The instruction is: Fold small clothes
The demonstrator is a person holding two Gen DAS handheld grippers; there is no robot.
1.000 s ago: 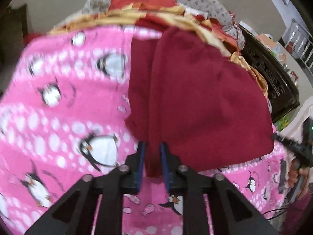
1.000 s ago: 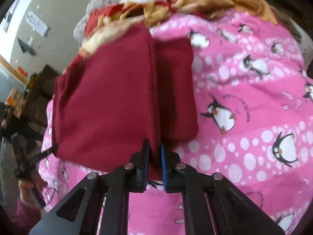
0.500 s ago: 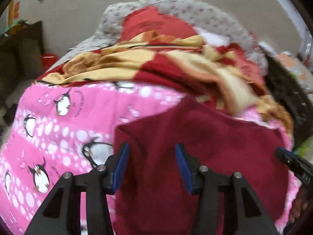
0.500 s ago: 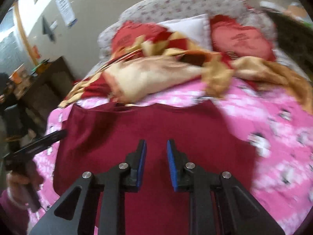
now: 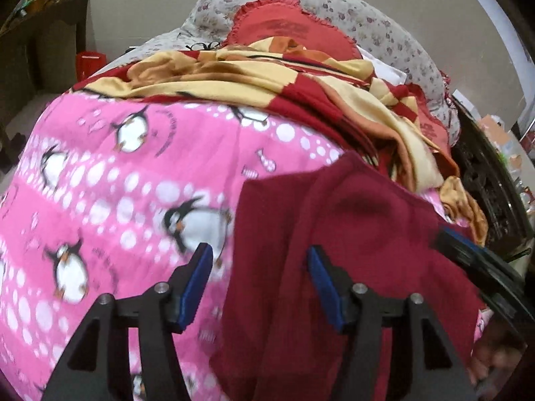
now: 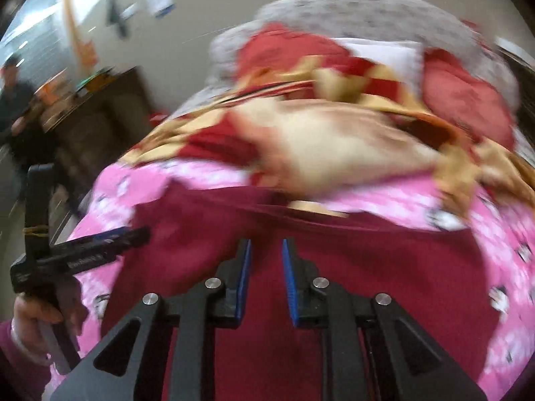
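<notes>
A dark red garment lies on the pink penguin bedspread. My left gripper is open and empty, its jaws wide apart over the garment's left edge. In the right wrist view the garment spreads across the bedspread. My right gripper is open with a narrow gap, empty, above the garment's middle. The left gripper's tip shows at the left of that view, and the right gripper's tip shows at the right of the left wrist view.
A red and yellow blanket is bunched behind the garment, with a red cushion and floral pillow further back. A dark cabinet stands at the left. Dark furniture stands at the right.
Both grippers let go of the garment and opened. It now lies on the bedspread. Both grippers have drawn back and tilted up, and the left one has shifted to the garment's left edge.
</notes>
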